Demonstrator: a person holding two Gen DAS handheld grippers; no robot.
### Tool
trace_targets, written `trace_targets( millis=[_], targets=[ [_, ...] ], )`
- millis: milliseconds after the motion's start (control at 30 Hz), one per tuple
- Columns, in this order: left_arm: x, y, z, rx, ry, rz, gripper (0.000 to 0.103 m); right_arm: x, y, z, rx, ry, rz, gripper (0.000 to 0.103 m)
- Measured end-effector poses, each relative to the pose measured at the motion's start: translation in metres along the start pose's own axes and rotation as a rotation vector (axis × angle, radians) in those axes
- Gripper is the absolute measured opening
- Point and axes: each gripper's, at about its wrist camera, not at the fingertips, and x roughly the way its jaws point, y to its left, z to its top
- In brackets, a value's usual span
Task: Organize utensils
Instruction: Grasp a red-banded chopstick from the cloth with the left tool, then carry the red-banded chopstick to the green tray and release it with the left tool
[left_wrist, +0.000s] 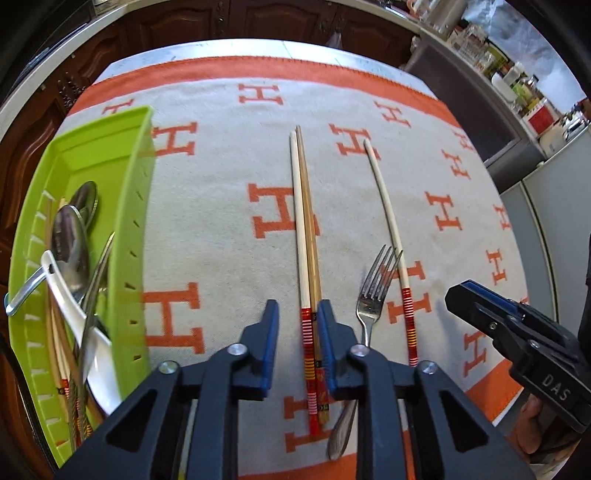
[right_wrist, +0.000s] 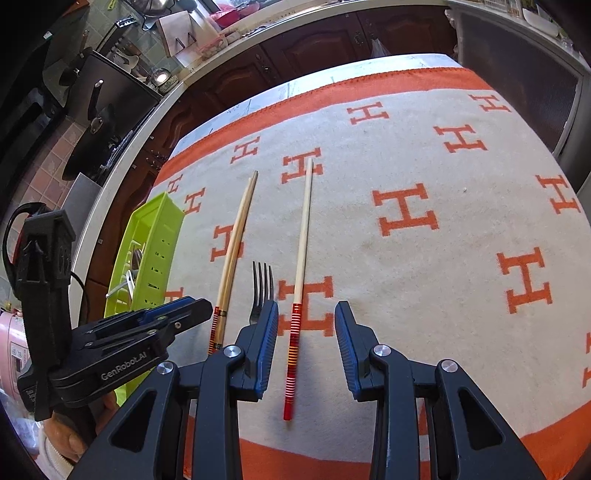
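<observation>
Left gripper (left_wrist: 297, 334) straddles the red ends of a pair of chopsticks (left_wrist: 304, 236), jaws narrowed; the right finger looks to touch the pair, a gap shows on the left side, so no firm pinch yet as far as I can tell. Pair's long axis runs straight ahead, away from the tool, so the fingers cross it squarely. Fork (left_wrist: 371, 295) lies just beside, right of that gripper, handle partly under its finger. Right gripper (right_wrist: 306, 343) hangs with jaws spread, nothing pinched; single chopstick (right_wrist: 301, 266) lies between them, nearer the left finger, also pointing straight ahead. Green tray (left_wrist: 131, 221) with spoons sits left of the left gripper, so the left hand is nearer it.
</observation>
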Motion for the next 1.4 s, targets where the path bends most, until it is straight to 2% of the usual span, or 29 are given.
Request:
trace_targets(
  millis=[200,267,633,667,700,733,900,1167,1300,1400],
  targets=[
    [0.008,-0.003,0.004,0.019,-0.003,0.061,0.015,0.010,0.000,0.001,-0.019,0.005,0.005,0.032],
    [0.010,-0.004,0.005,0.017,0.006,0.051,0.015,0.013,0.001,0.002,-0.023,0.007,0.005,0.032],
    [0.021,-0.024,0.017,0.090,-0.032,0.145,0.015,0.023,0.003,0.001,-0.030,0.022,-0.008,0.032],
    [0.020,-0.024,0.017,0.097,-0.037,0.151,0.012,0.024,0.003,0.001,-0.032,0.024,-0.010,0.032],
    [0.020,-0.025,0.018,0.100,-0.047,0.154,0.006,0.025,0.004,0.000,-0.034,0.025,-0.012,0.032],
    [0.020,-0.025,0.019,0.094,-0.052,0.147,0.004,0.026,0.004,0.000,-0.037,0.028,-0.014,0.032],
    [0.016,-0.016,0.017,0.063,-0.058,0.118,0.003,0.030,0.009,-0.001,-0.058,0.035,-0.030,0.032],
    [-0.030,0.003,0.005,0.013,-0.120,0.090,0.003,0.041,0.021,-0.003,-0.111,0.060,-0.069,0.032],
    [-0.070,0.016,-0.002,0.002,-0.169,0.119,0.003,0.043,0.028,-0.007,-0.145,0.050,-0.111,0.032],
    [-0.099,0.034,-0.008,-0.008,-0.218,0.177,0.003,0.045,0.033,-0.008,-0.166,0.042,-0.144,0.032]
  ],
)
